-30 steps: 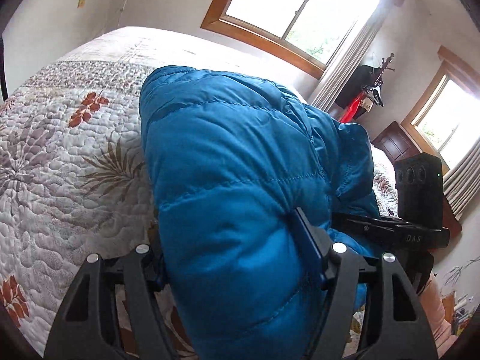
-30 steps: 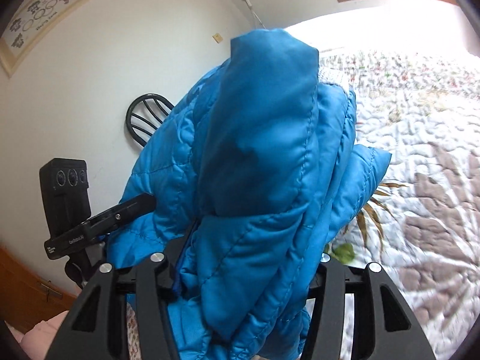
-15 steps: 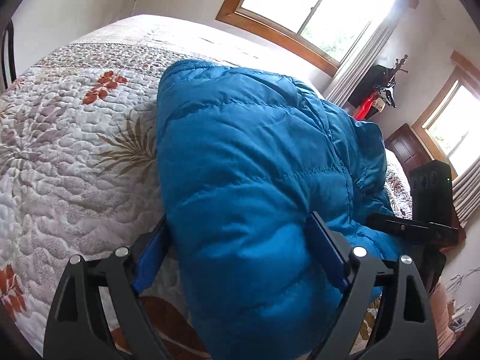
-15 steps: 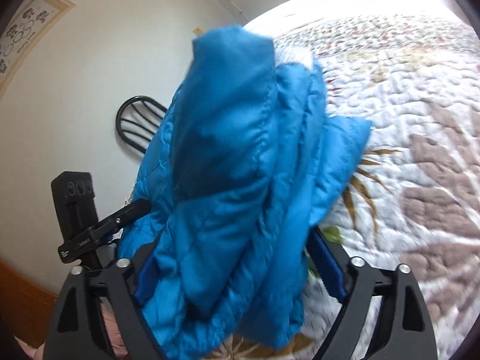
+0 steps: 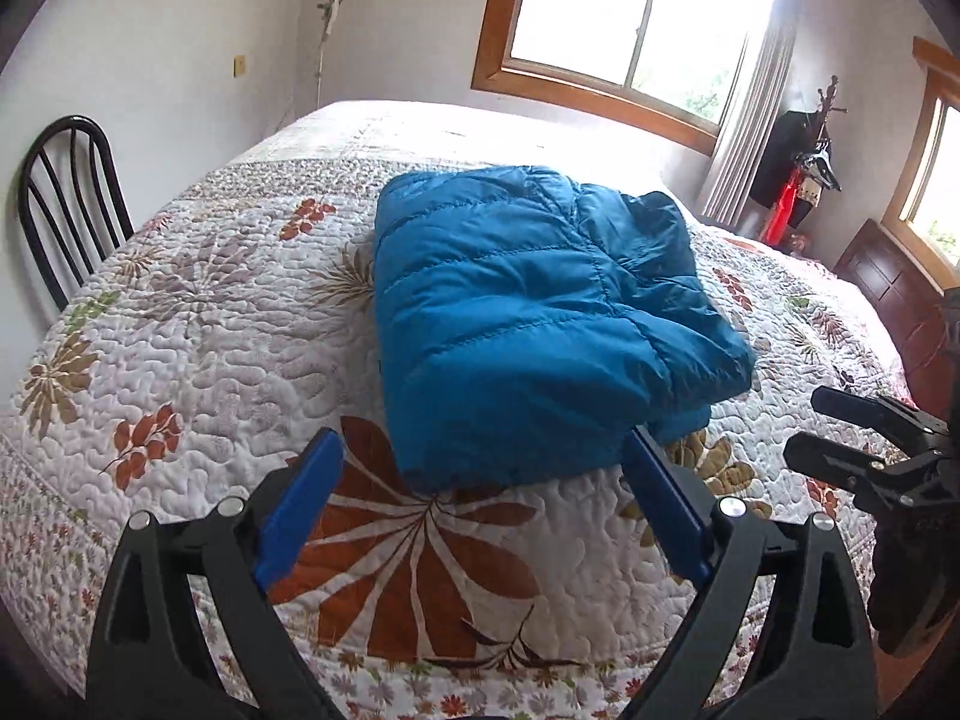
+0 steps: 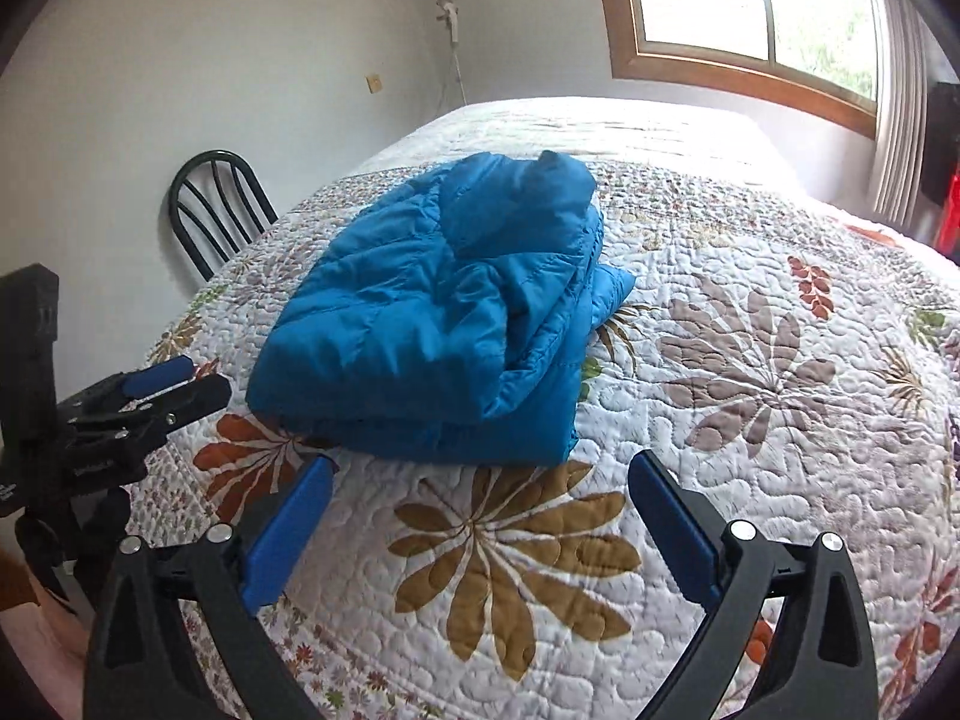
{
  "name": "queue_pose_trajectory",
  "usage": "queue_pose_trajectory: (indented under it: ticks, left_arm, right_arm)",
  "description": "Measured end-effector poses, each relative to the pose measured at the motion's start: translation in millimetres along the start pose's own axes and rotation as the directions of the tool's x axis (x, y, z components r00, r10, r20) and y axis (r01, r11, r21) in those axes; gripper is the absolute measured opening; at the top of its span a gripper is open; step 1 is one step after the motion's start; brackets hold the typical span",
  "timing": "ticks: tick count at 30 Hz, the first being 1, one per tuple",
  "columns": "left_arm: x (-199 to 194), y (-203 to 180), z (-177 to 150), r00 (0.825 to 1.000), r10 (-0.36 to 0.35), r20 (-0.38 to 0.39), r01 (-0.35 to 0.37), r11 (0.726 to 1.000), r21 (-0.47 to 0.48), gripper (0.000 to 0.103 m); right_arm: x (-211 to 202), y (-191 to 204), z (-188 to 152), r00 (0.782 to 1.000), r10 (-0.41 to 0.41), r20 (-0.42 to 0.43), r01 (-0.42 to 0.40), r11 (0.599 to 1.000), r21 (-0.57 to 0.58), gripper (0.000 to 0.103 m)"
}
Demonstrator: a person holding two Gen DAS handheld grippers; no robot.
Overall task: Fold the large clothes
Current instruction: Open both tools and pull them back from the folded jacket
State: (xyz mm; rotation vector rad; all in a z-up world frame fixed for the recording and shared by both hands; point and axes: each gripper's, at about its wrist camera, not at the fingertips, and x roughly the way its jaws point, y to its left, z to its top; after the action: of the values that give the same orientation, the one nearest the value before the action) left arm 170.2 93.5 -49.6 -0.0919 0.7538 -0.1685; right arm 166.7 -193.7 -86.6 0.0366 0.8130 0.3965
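The right gripper (image 6: 480,480) stood wide, its jaws having just been opening, nothing between its blue pads (image 6: 288,531); beyond them a folded blue puffer jacket (image 6: 444,318) lay on the floral quilt (image 6: 750,360); the left gripper (image 6: 174,381) hung at the near left; a black chair (image 6: 216,210) stood far left.

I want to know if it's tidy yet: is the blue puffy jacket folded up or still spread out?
Folded. The blue jacket lies on the quilt as a compact, layered bundle, with stacked edges showing along its right side in the right wrist view.
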Motion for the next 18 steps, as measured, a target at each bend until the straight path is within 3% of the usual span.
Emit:
queue_pose_trajectory:
  ticks: [6, 18]
  left_arm:
    - [-43.7, -22.2, -15.8, 0.997, 0.045, 0.058, -0.047, 0.998, 0.038, 0.096]
    - [-86.0, -35.2, -36.0, 0.989, 0.117, 0.092, -0.121, 0.992, 0.037, 0.1]
  right_arm:
    - [-20.1, 17.5, -8.9, 0.998, -0.048, 0.027, 0.048, 0.999, 0.001, 0.099]
    - [-43.8, 26.5, -28.9, 0.993, -0.122, 0.012, 0.121, 0.992, 0.04, 0.099]
